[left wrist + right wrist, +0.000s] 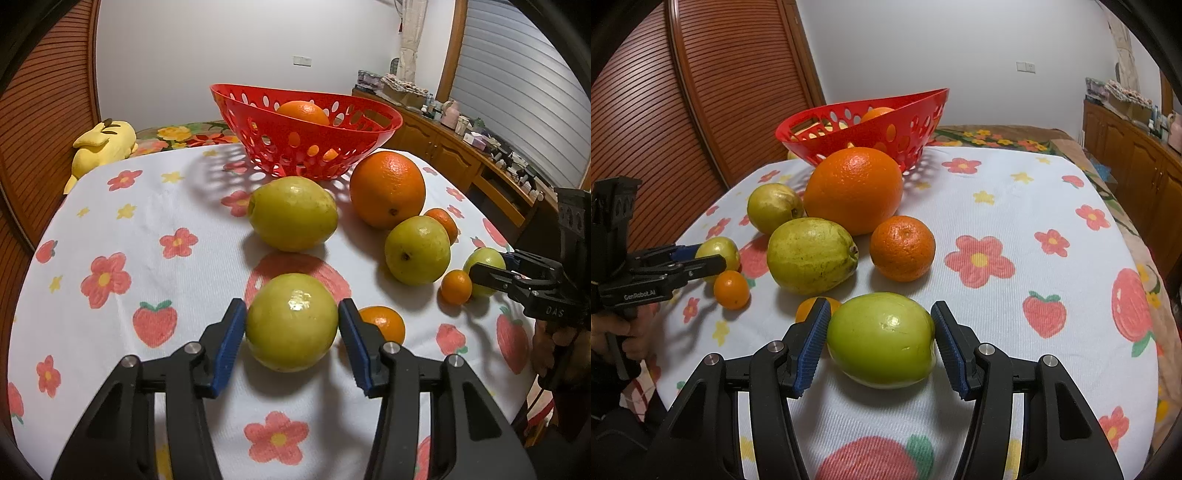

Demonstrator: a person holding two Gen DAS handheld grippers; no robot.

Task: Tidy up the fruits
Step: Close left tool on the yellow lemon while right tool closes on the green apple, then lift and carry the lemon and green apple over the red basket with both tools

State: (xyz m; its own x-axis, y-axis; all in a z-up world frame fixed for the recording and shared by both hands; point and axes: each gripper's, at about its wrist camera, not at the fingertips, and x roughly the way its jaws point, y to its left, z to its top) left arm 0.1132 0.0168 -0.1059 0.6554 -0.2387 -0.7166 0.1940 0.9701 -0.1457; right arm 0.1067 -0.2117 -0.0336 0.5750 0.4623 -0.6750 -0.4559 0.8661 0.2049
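A red perforated basket [306,144] [864,133] stands at the back of the table with an orange [303,112] inside. My left gripper [291,330] straddles a yellow-green guava [291,321] on the cloth, pads at its sides. My right gripper [881,338] straddles another green guava [881,339] the same way. A big orange [388,188] [855,188], two more guavas [293,212] [417,249], a mandarin [902,247] and small oranges [456,287] [384,323] lie between. Each gripper shows in the other's view [491,275] [701,260].
The table carries a white cloth [147,236] with flowers and strawberries. A yellow plush toy [103,142] lies beyond the far left edge. A wooden sideboard [480,158] with clutter runs along the right. A slatted wooden door [701,92] is on the left.
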